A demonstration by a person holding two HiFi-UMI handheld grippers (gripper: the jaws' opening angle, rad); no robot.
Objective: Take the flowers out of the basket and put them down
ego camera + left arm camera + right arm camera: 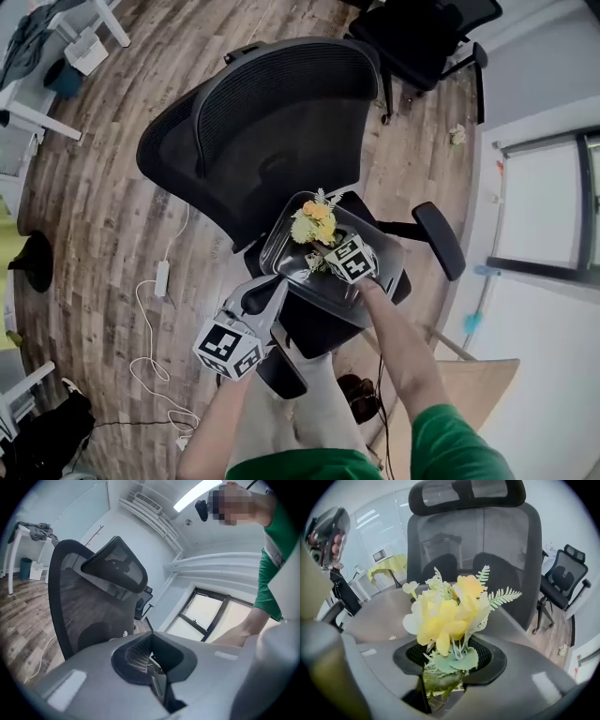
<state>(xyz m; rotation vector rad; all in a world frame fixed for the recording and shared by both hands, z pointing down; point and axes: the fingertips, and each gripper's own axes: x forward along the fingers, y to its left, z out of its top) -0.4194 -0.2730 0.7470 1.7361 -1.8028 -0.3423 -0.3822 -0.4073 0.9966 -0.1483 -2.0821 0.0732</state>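
A bunch of yellow and white artificial flowers (314, 225) with green fern leaves stands above a shallow clear plastic basket (272, 246) that rests over the seat of a black mesh office chair (272, 122). My right gripper (323, 255) points steeply down and is shut on the flower stems. In the right gripper view the blooms (445, 616) rise from between the jaws of the right gripper (440, 686). My left gripper (272, 286) reaches the basket's near left rim. In the left gripper view the left gripper (152, 672) has its pads close together on a thin clear edge.
A second black office chair (422, 37) stands at the back right. White table legs (56, 37) are at the top left. A white cable with a power strip (161, 277) lies on the wooden floor. A window (544, 206) is on the right.
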